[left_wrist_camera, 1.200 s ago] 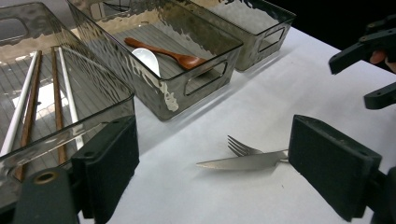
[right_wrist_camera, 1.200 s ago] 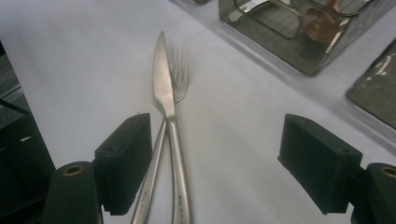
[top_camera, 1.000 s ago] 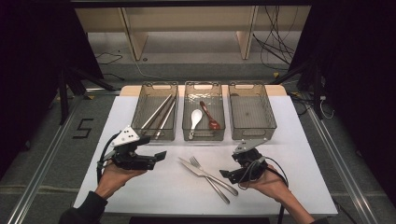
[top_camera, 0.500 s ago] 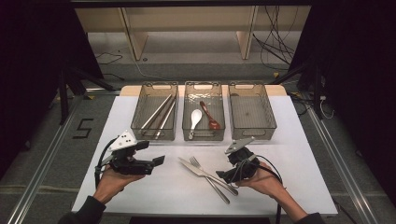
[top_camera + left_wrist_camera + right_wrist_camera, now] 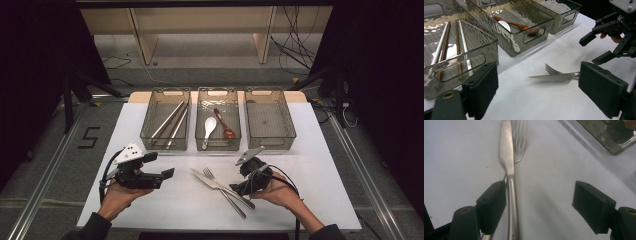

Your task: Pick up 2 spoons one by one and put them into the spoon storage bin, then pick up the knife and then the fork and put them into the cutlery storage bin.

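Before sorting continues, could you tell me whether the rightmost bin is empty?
Empty: the rightmost bin shows only its bare ribbed floor in the high view.

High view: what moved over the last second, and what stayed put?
The right gripper slid down and left over the handles of the steel knife and fork, jaws open astride the knife. The left gripper shifted slightly right, open. The cutlery and three clear bins stayed put.

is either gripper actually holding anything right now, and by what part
Nothing is held. The right gripper is open, its fingers astride the knife handle on the table, not closed on it. The left gripper is open too.
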A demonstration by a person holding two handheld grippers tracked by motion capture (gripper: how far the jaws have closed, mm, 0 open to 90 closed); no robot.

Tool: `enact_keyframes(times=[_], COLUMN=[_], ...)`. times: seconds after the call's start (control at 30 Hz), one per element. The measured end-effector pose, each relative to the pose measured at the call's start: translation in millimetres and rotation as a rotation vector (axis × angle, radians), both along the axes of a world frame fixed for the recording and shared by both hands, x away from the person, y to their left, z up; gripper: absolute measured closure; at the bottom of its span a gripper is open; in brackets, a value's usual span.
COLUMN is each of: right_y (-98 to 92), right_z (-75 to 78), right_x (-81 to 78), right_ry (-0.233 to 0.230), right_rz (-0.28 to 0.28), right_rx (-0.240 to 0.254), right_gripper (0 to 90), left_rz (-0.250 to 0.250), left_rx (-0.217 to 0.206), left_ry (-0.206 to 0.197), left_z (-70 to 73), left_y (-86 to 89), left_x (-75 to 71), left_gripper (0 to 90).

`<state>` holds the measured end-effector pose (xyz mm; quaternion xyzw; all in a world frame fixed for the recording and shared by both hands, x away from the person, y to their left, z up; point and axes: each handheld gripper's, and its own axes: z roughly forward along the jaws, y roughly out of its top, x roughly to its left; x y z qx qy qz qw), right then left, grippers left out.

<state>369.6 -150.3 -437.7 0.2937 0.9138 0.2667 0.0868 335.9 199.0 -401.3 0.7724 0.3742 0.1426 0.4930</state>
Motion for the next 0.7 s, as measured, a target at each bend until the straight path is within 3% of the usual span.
enact_keyframes(times=[0.43, 0.7], right_y=[8.7, 12.7], right_z=[-9.8, -13.7], right_x=[4.7, 3.1], right_ry=[0.033, 0.051], right_rz=[0.030, 0.042], right_rx=[-0.069, -0.099], right_gripper=[34.3, 40.3], left_rz=[-0.016, -0.017], left_rx=[0.044, 0.044], left_ry=[-0.010, -0.014], left_z=[-3.2, -3.5], left_y=[-1.7, -0.9], left_x=[-1.6, -2.4], left_gripper=[15.4, 15.4])
